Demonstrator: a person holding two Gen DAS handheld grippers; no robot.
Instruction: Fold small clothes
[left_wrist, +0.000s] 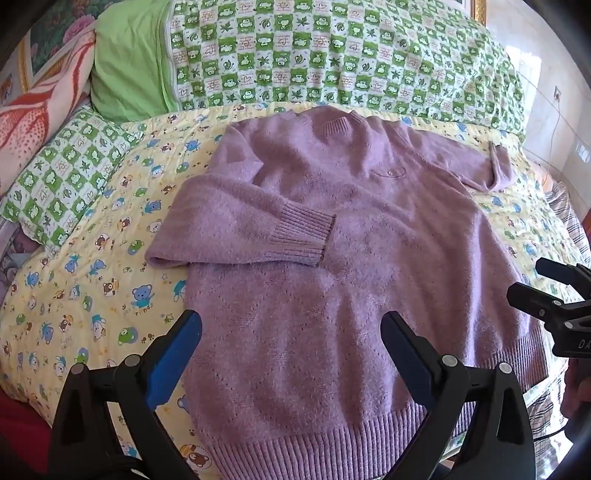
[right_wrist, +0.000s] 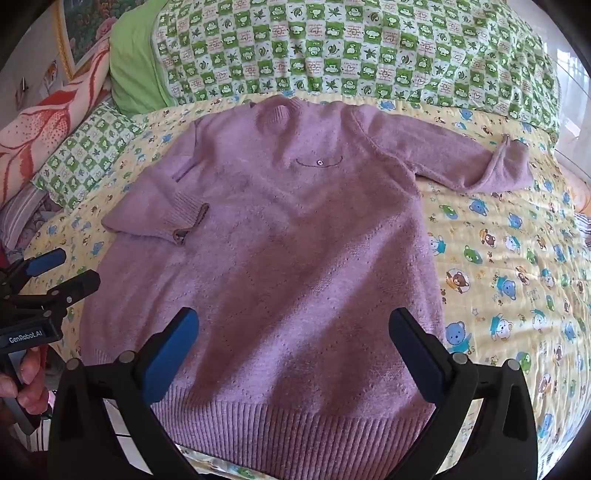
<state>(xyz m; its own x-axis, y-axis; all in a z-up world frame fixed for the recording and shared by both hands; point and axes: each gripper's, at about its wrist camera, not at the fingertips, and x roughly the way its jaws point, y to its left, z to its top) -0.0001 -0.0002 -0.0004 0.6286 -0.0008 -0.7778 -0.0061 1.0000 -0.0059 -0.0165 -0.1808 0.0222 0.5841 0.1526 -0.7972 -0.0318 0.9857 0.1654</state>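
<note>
Purple sweater (left_wrist: 314, 240) lies flat mid-bed on the yellow cartoon quilt (left_wrist: 110, 295), hem at the near edge. Left gripper (left_wrist: 291, 350) and right gripper (right_wrist: 293, 350) both hover wide open, holding nothing. Bare quilt either side.

Parts hidden or cut off around the purple sweater (left_wrist: 295, 229)

The sweater's ribbed hem goes under the left gripper (left_wrist: 291, 328) in the left wrist view and under the right gripper (right_wrist: 293, 328) in the other. Beside the hem, the hand (right_wrist: 31, 376) is cut by the picture's edge. Behind the collar, the checked quilt (left_wrist: 332, 55) runs out of the picture.
</note>
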